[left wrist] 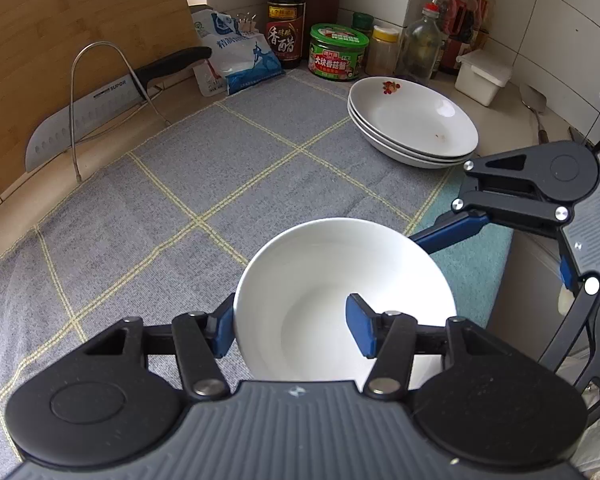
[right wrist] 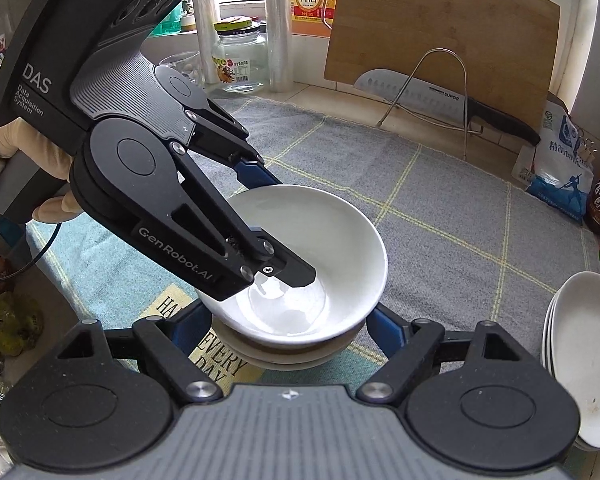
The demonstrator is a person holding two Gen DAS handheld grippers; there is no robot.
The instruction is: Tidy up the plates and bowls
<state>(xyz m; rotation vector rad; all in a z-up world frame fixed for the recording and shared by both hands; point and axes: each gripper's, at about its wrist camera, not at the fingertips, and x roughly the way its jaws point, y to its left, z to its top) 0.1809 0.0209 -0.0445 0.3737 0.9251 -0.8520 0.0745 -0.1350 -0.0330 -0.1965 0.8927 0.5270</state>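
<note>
Black-and-grey left gripper [right wrist: 268, 216] — blue fingertips [left wrist: 362, 330], silver screws, "DAS" and "GenRobot.AI" lettering — cream-gloved hand [right wrist: 24, 160].

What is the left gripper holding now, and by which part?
The left gripper holds the white bowl by its near rim wall, one finger inside and one outside. The right gripper is open and holds nothing.

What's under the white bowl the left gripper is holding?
In the right wrist view the white bowl sits nested on more bowls; only two beige rims show. Beneath them lies a printed mat. How many bowls are stacked, and their insides, are covered.
</note>
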